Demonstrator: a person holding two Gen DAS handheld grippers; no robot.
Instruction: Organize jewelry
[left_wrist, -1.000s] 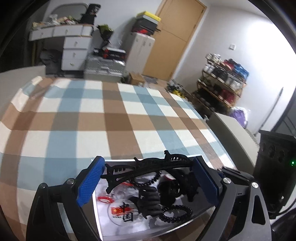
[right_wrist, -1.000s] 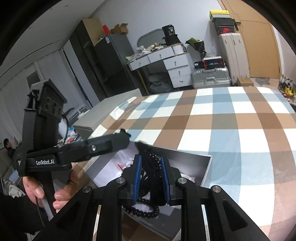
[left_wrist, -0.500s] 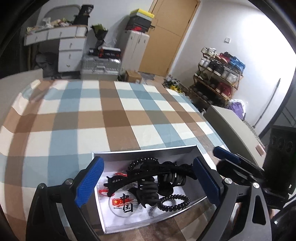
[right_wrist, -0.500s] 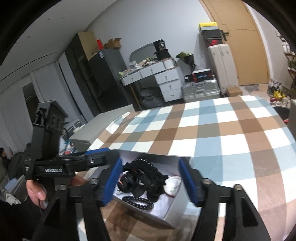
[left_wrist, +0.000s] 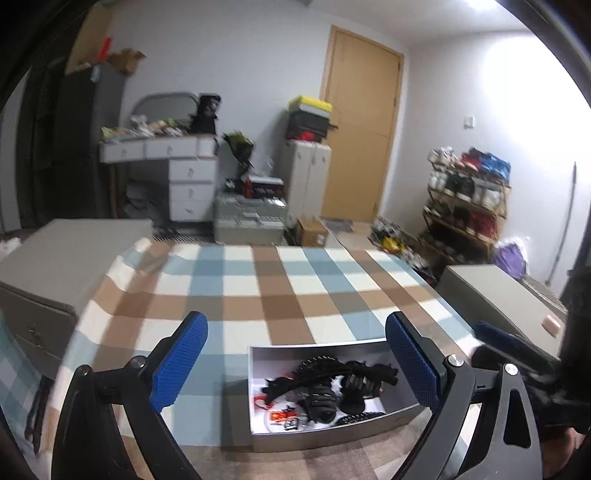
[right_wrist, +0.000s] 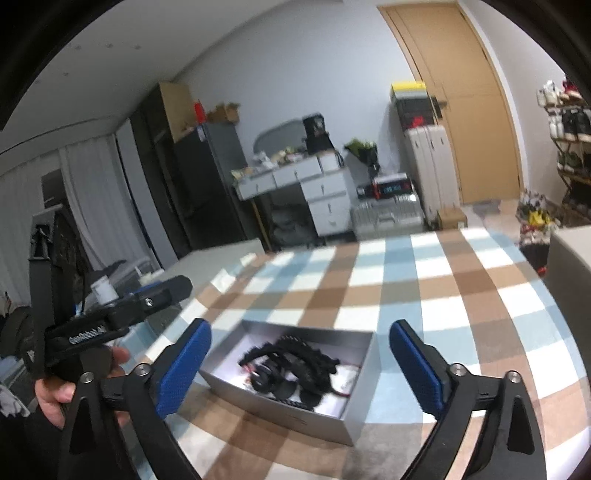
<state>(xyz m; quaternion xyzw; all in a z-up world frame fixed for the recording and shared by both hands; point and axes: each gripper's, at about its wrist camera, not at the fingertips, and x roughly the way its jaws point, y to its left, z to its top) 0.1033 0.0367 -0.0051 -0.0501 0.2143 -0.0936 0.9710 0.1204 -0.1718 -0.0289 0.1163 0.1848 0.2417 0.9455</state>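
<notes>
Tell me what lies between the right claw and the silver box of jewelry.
Nothing: in the right wrist view only bare checked cloth separates the open right claw from the silver box; the dark jewelry sits inside it.

Probably a lived-in home bedroom: dresser (left_wrist: 173, 173), suitcases (right_wrist: 430, 166), shoe rack (left_wrist: 467, 206).

checked cloth (left_wrist: 280, 295) on table | wooden door (left_wrist: 360, 125) | white drawers (left_wrist: 190, 188)
</notes>
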